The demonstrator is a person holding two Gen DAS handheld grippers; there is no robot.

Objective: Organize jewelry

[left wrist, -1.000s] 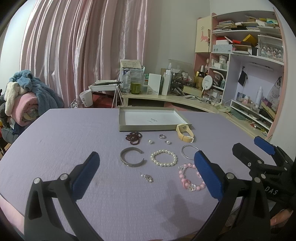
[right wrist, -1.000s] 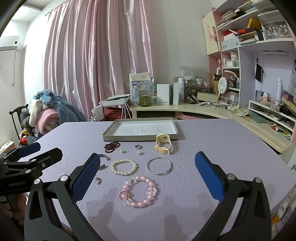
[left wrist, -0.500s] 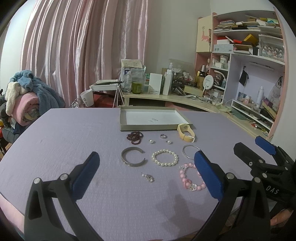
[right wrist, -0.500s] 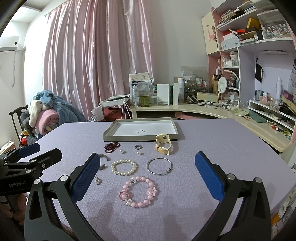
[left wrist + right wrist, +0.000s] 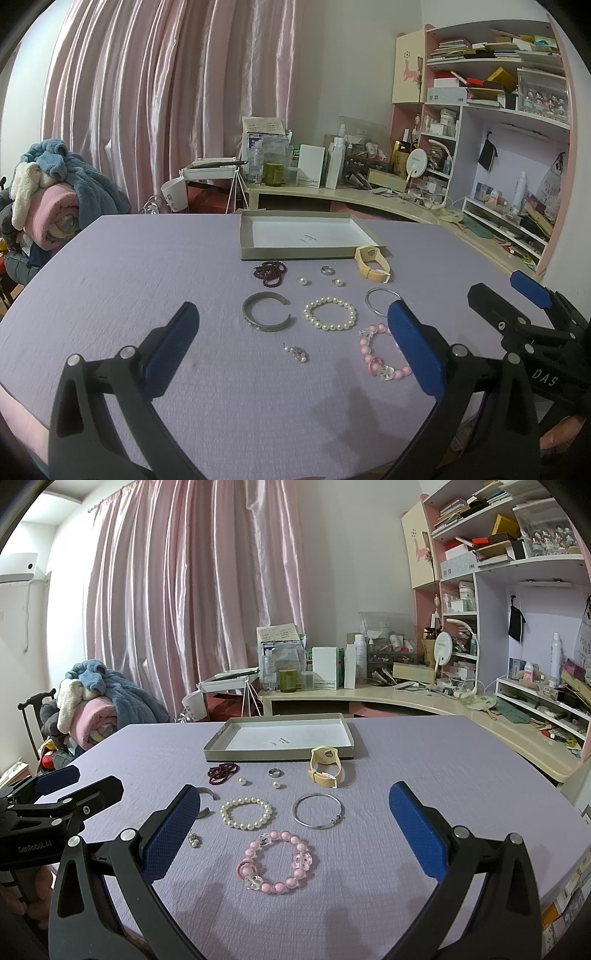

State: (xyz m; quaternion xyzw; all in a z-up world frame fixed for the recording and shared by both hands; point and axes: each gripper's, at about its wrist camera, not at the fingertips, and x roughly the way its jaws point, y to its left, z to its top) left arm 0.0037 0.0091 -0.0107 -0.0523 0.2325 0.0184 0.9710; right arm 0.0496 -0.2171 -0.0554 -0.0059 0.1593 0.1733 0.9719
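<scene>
Jewelry lies loose on a purple table. A shallow grey tray (image 5: pixel 295 254) (image 5: pixel 218 743) with a white floor sits behind it. In front: dark red beads (image 5: pixel 269 272) (image 5: pixel 221 771), a cream watch (image 5: pixel 372 266) (image 5: pixel 324 768), a silver cuff (image 5: pixel 266 316), a pearl bracelet (image 5: pixel 330 314) (image 5: pixel 246 813), a thin bangle (image 5: pixel 318 809) and a pink bead bracelet (image 5: pixel 277 861) (image 5: pixel 382 360). My left gripper (image 5: pixel 295 339) is open above the near table. My right gripper (image 5: pixel 295 821) is open too, with the pink bracelet framed between its fingers below.
A small ring (image 5: pixel 327 270), two pearl studs (image 5: pixel 303 281) and an earring cluster (image 5: pixel 297 352) also lie on the table. A cluttered desk (image 5: pixel 369 696) and shelves (image 5: pixel 517 590) stand behind. A chair with piled blankets (image 5: pixel 96 705) is at the left.
The left gripper's view has drifted slightly, the jewelry shifting a little right in it. The right gripper has stayed still. Both stay open.
</scene>
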